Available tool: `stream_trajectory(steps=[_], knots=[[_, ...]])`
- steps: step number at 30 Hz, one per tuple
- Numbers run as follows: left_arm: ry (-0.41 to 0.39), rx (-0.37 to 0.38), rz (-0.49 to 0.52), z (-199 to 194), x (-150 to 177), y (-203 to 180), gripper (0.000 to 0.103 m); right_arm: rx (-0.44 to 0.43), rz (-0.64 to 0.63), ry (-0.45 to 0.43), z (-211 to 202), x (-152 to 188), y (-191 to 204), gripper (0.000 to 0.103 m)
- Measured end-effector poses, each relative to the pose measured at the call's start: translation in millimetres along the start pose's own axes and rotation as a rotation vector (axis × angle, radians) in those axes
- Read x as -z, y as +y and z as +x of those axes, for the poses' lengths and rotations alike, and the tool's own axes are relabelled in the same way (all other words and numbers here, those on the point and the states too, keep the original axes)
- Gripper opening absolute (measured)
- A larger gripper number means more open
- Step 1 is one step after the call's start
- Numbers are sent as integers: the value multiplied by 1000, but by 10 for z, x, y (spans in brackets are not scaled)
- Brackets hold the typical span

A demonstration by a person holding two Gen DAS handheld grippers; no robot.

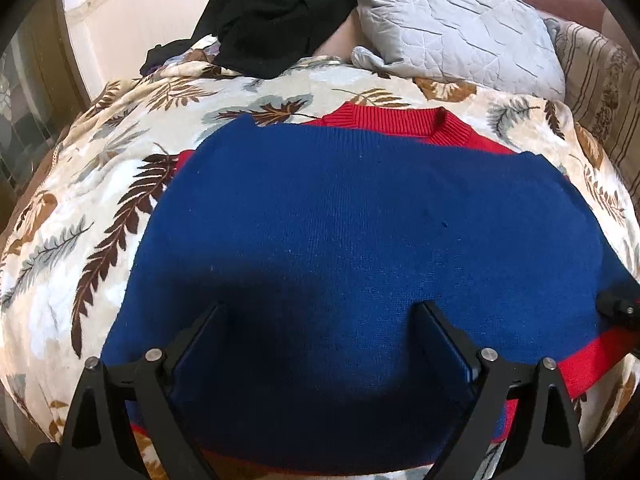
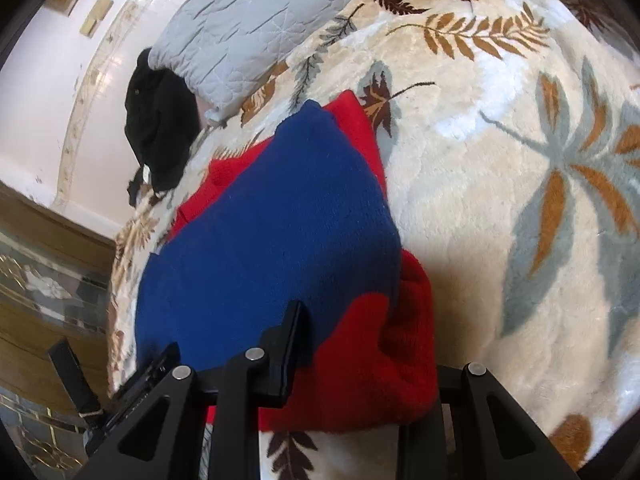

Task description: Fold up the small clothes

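A small blue and red knit sweater [image 1: 360, 216] lies flat on the leaf-print blanket [image 1: 100, 208], red collar at the far side. My left gripper [image 1: 320, 320] is open above the sweater's near part, its jaws wide apart with nothing between them. In the right wrist view the sweater [image 2: 272, 220] lies partly folded, blue over red. My right gripper [image 2: 348, 340] sits at its red hem edge; the left finger [image 2: 288, 344] rests on the cloth, and the red fabric bunches over the other finger, which is hidden. The right gripper's tip shows at the sweater's right edge in the left wrist view [image 1: 618, 308].
A grey quilted pillow [image 1: 452, 20] and a black garment pile [image 1: 276, 16] lie at the far side of the bed. A white wall stands behind. A wooden panel and patterned floor [image 2: 44, 292] show past the bed's left edge.
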State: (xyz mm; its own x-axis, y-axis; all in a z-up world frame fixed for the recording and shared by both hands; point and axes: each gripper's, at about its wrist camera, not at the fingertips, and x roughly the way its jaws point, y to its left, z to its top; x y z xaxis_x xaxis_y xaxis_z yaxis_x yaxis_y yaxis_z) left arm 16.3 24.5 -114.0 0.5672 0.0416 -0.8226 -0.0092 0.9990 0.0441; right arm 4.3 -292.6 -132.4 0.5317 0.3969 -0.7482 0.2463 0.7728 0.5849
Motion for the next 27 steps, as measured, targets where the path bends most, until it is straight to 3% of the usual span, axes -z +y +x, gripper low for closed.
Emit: stream_trajectory(steps=[2,3,4,5,6,8,10,14,15,16,17,19,22,25,26,27], knots=[[5,10,-3,7,-14,21,95,11,-9,9,-125,-56,-69,31],[0,10,1,10,-7,22,96,23,-9,-8,-225,-116,-126,37],[-5,8,4,10,0,21,96,35,-5,-23,-290,-172,-163,48],[-12,4,5,12,9,14,97,49,2,-48,-363,-256,-204,78],[-17,1,6,11,16,10,97,55,9,-92,-437,-383,-231,88],[-25,-2,9,16,27,0,98,28,-1,-114,-446,-614,-221,88],[-25,-2,10,21,27,-1,98,-37,-35,-40,-199,-907,-139,88],[-21,-2,11,31,15,5,99,30,-121,59,431,-1315,0,86],[-19,-2,11,33,12,4,99,48,-135,84,575,-1367,17,76],[-16,-2,10,34,8,6,99,56,-158,108,671,-1379,62,55],[-14,-1,10,34,6,10,99,83,-205,121,701,-1362,148,16],[-15,2,11,39,4,17,100,147,-279,62,601,-1315,285,16],[-21,-6,12,52,8,5,102,177,-234,56,620,-1275,158,16],[-17,0,7,49,2,14,102,193,-205,14,558,-1249,135,27],[-15,2,8,47,2,18,102,201,-199,8,514,-1246,126,39],[-12,3,8,45,-1,21,102,214,-190,1,445,-1226,141,63]])
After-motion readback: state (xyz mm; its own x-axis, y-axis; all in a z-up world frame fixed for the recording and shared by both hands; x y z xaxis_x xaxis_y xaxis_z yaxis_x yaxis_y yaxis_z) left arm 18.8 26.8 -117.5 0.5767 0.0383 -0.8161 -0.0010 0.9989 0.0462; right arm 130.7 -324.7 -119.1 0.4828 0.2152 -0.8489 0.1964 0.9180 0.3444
